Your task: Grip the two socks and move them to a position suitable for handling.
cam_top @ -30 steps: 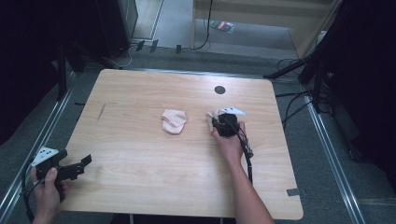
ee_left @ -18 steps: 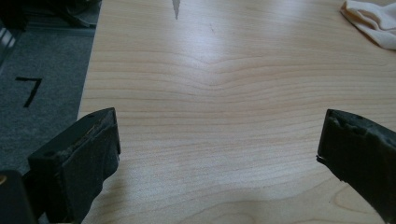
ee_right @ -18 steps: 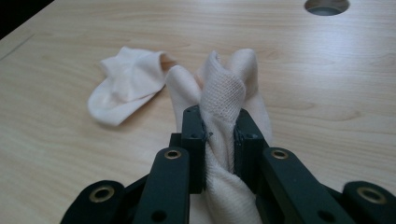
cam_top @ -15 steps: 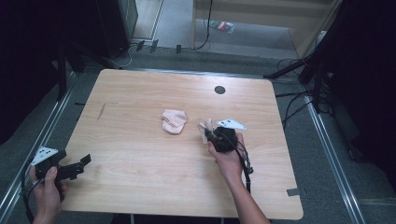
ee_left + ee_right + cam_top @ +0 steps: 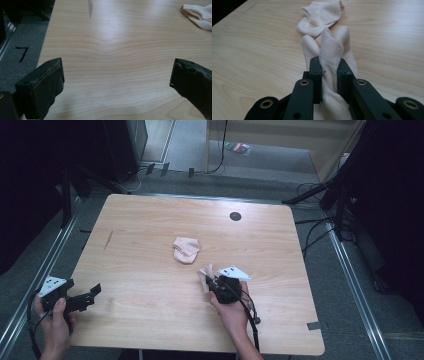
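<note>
Beside the folded sock [image 5: 186,249], right tongs [image 5: 208,281] pinch the second sock [image 5: 329,47] by a thin bunch. Left tongs [image 5: 90,292] sit spread on the surface [image 5: 150,220]. That bunch could slip free!

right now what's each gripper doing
left gripper: open, holding nothing.
right gripper: shut on a pale pink sock.

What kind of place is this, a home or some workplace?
Probably a lab or recording workspace, not a home. A bare wooden table stands on grey carpet inside metal floor rails, with loose cables beside it, and a person works with hand-held grippers on pale socks.
</note>
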`<state>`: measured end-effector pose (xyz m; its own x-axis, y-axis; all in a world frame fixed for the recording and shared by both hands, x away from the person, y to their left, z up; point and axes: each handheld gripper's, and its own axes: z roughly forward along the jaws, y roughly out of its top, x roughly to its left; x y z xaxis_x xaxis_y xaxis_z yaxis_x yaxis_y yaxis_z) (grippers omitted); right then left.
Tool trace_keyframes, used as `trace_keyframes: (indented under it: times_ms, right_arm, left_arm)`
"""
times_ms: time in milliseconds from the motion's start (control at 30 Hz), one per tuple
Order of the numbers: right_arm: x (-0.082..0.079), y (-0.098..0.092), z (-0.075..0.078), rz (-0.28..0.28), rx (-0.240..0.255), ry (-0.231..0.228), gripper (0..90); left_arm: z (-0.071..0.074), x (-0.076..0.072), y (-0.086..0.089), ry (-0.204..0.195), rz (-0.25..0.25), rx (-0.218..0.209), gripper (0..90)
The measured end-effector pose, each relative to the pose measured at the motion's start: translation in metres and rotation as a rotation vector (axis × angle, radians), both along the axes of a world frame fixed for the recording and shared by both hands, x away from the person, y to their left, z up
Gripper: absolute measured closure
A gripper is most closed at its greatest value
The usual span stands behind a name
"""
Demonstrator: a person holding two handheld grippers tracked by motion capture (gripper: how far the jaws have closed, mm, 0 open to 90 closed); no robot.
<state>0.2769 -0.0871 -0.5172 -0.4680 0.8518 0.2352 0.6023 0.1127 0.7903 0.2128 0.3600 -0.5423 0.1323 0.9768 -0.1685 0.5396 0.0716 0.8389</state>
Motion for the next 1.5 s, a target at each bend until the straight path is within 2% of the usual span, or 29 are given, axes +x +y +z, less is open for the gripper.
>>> trace_keyframes:
  times_ms: [67,133,167,233,300,400,433,467,500,567,633,667,700,767,800,833,900,967,1000,1067,1100,1133,1200,1267,1300,1333,1367,1467,1500]
  right_arm:
    - [-0.004,0.003,0.001,0.006,0.004,-0.003,78.7]
    - [-0.014,0.010,0.002,0.024,0.001,-0.014,78.7]
    - [-0.016,0.011,0.002,0.030,-0.008,-0.017,78.7]
    - [-0.021,0.014,0.003,0.034,-0.010,-0.028,78.7]
    - [-0.023,0.014,0.004,0.039,-0.011,-0.031,78.7]
    - [-0.028,0.016,0.005,0.040,-0.005,-0.037,78.7]
    - [-0.031,0.018,0.004,0.039,-0.007,-0.041,78.7]
    - [-0.032,0.018,0.003,0.036,-0.005,-0.035,78.7]
    - [-0.033,0.020,0.001,0.037,-0.007,-0.032,78.8]
    - [-0.034,0.022,-0.001,0.034,-0.015,-0.028,78.7]
    - [-0.036,0.027,-0.007,0.025,-0.018,-0.031,77.0]
    - [-0.036,0.032,-0.010,0.035,-0.013,-0.041,59.4]
    - [-0.035,0.034,-0.010,0.034,-0.013,-0.042,59.4]
    - [-0.035,0.030,-0.006,0.024,-0.003,-0.040,39.8]
    - [-0.035,0.030,-0.006,0.024,-0.003,-0.040,39.8]
    - [-0.035,0.020,0.004,0.006,0.017,-0.044,37.1]
    - [-0.035,0.016,0.007,0.004,0.030,-0.047,38.0]
    - [-0.038,0.000,0.017,-0.022,0.055,-0.074,48.3]
    - [-0.038,0.000,0.017,-0.022,0.055,-0.074,48.3]
    - [-0.040,-0.009,0.020,-0.027,0.084,-0.090,61.5]
    - [-0.039,-0.011,0.019,-0.001,0.081,-0.073,70.1]
    - [-0.039,-0.011,0.019,-0.001,0.081,-0.073,70.1]
    - [-0.038,-0.012,0.017,0.029,0.091,-0.053,77.7]
    - [-0.035,-0.002,0.007,0.084,0.049,0.002,79.9]
    - [-0.034,0.002,0.003,0.092,0.028,0.013,77.0]
    - [-0.034,0.002,0.003,0.092,0.028,0.013,77.0]
    - [-0.029,0.011,-0.007,0.097,0.003,0.028,63.8]
    - [-0.025,0.016,-0.013,0.089,-0.013,0.038,54.9]
    - [-0.020,0.022,-0.019,0.078,-0.056,0.047,47.5]
  left_arm:
    - [0.002,0.000,-0.004,-0.001,-0.012,-0.002,0.0]
    - [0.007,0.000,-0.018,-0.007,-0.054,-0.057,0.0]
    - [0.007,0.000,-0.018,-0.007,-0.054,-0.057,0.0]
    - [0.012,0.000,-0.034,-0.018,-0.092,-0.063,0.0]
    - [0.014,0.001,-0.040,-0.019,-0.102,-0.063,0.0]
    - [0.017,0.003,-0.059,-0.023,-0.134,-0.067,0.0]
    - [0.018,0.005,-0.073,-0.017,-0.164,-0.050,0.0]
    - [0.018,0.005,-0.073,-0.017,-0.164,-0.050,0.0]
    - [0.019,0.007,-0.087,-0.015,-0.191,-0.043,0.0]
    - [0.019,0.008,-0.094,-0.012,-0.206,-0.041,0.0]
    - [0.018,0.010,-0.110,-0.010,-0.233,-0.035,0.0]
    - [0.018,0.010,-0.115,-0.012,-0.244,-0.033,0.0]
    - [0.018,0.011,-0.121,-0.012,-0.257,-0.030,0.0]
    - [0.018,0.013,-0.133,-0.010,-0.277,-0.030,0.0]
    - [0.018,0.014,-0.138,-0.008,-0.284,-0.029,0.0]
    - [0.017,0.017,-0.148,-0.008,-0.298,-0.030,0.0]
    - [0.017,0.018,-0.151,-0.009,-0.303,-0.031,0.0]
    - [0.016,0.019,-0.157,-0.012,-0.309,-0.025,0.0]
    - [0.015,0.018,-0.160,-0.009,-0.314,-0.025,0.0]
    - [0.012,0.018,-0.163,-0.011,-0.328,-0.019,0.0]
    - [0.009,0.016,-0.165,-0.007,-0.346,-0.013,0.0]
    - [0.009,0.016,-0.165,-0.007,-0.346,-0.013,0.0]
    - [0.006,0.015,-0.166,-0.002,-0.357,-0.021,0.0]
    - [0.003,0.015,-0.166,0.004,-0.369,-0.023,0.0]
    - [0.001,0.014,-0.167,0.006,-0.381,-0.015,0.0]
    - [0.001,0.014,-0.167,0.006,-0.381,-0.015,0.0]
    - [0.000,0.013,-0.167,0.009,-0.391,-0.019,0.0]
    - [0.000,0.012,-0.169,0.012,-0.396,-0.022,0.0]
    - [-0.001,0.011,-0.171,0.015,-0.406,-0.017,0.0]
